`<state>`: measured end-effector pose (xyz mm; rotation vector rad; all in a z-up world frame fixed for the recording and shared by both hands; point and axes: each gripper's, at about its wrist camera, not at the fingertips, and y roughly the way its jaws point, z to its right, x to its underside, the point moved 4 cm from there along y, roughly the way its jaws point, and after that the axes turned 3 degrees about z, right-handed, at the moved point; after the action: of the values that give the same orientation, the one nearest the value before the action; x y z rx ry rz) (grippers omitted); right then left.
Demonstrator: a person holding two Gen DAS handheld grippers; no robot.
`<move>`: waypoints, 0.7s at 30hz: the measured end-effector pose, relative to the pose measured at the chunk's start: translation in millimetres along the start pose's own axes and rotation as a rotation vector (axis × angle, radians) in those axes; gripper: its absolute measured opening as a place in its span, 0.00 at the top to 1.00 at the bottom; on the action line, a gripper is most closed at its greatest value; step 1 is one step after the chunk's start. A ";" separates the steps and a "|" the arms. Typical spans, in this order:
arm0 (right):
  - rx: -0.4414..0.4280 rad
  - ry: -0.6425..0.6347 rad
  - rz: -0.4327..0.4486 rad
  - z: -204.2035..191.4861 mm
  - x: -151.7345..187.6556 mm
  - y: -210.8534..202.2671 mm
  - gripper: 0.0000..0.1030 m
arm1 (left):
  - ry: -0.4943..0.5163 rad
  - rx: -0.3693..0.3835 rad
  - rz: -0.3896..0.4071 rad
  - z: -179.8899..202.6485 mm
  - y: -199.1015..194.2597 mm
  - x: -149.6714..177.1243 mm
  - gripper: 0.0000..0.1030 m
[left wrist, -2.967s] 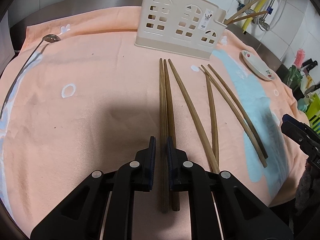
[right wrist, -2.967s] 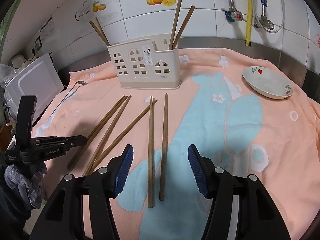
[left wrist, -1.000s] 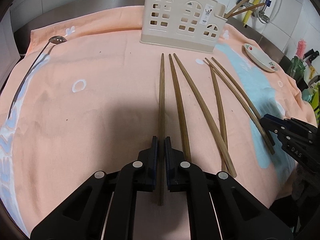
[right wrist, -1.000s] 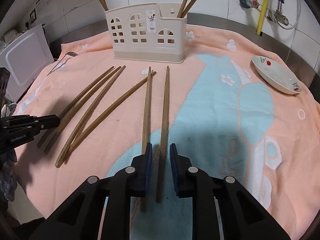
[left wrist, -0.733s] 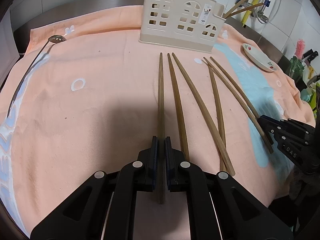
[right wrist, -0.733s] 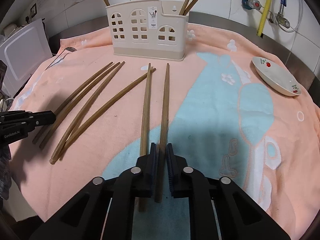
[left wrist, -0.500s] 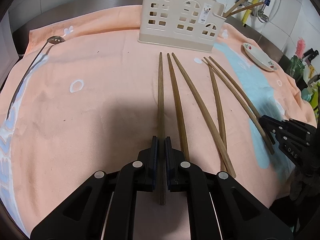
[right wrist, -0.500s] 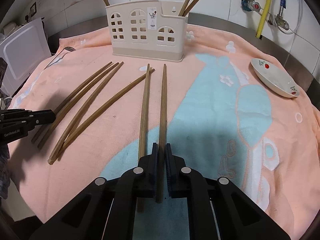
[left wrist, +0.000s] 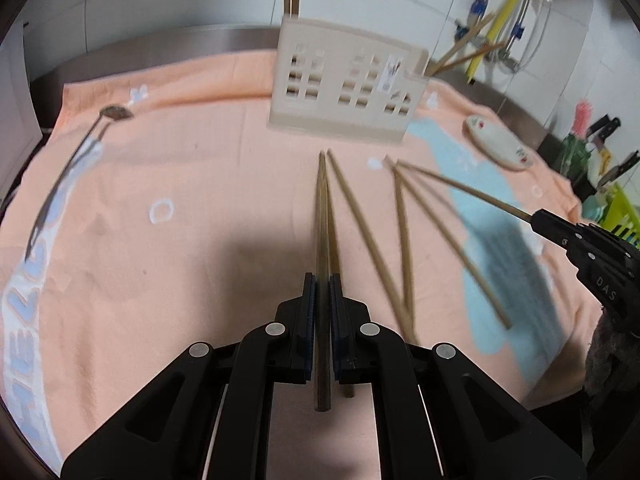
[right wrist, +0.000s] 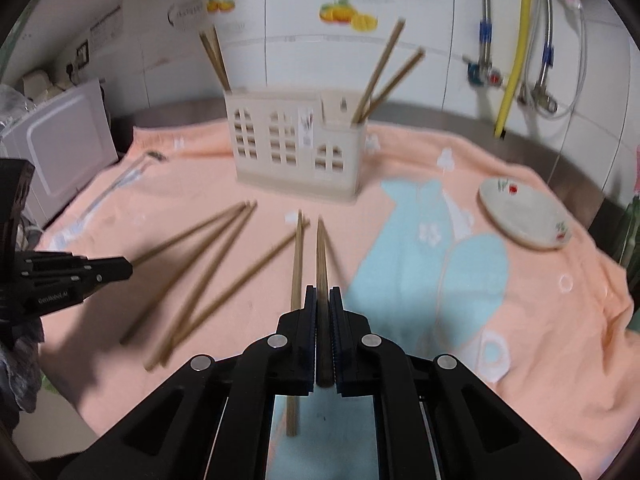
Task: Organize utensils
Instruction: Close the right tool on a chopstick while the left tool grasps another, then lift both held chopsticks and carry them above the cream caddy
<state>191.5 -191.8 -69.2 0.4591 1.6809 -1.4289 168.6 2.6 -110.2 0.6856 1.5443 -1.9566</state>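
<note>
Each tongs is clamped on one chopstick, the left tongs (left wrist: pixel 322 284) on a chopstick (left wrist: pixel 321 216) and the right tongs (right wrist: pixel 323 298) on another chopstick (right wrist: pixel 321 256), both sticks pointing lengthwise away toward the cream utensil holder (right wrist: pixel 296 152) above the peach towel (left wrist: pixel 180 184).

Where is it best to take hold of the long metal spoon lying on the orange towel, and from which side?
I would grip the long metal spoon at mid-handle, coming from above with jaws across it. It lies flat on the orange towel, thin and long; the bowl is wider.
</note>
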 end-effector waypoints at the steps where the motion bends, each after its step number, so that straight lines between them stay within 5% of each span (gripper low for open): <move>1: -0.001 -0.002 0.013 -0.6 -5.0 -3.2 0.94 | 0.002 0.002 0.011 0.9 -3.4 -3.4 0.94; 21: -0.036 -0.078 0.093 -7.0 -91.5 -24.3 0.94 | 0.077 0.035 0.167 17.1 -52.8 -81.9 0.95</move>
<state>222.5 -169.6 17.7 0.4503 1.6004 -1.3303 189.9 4.7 -13.7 0.8845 1.4503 -1.8559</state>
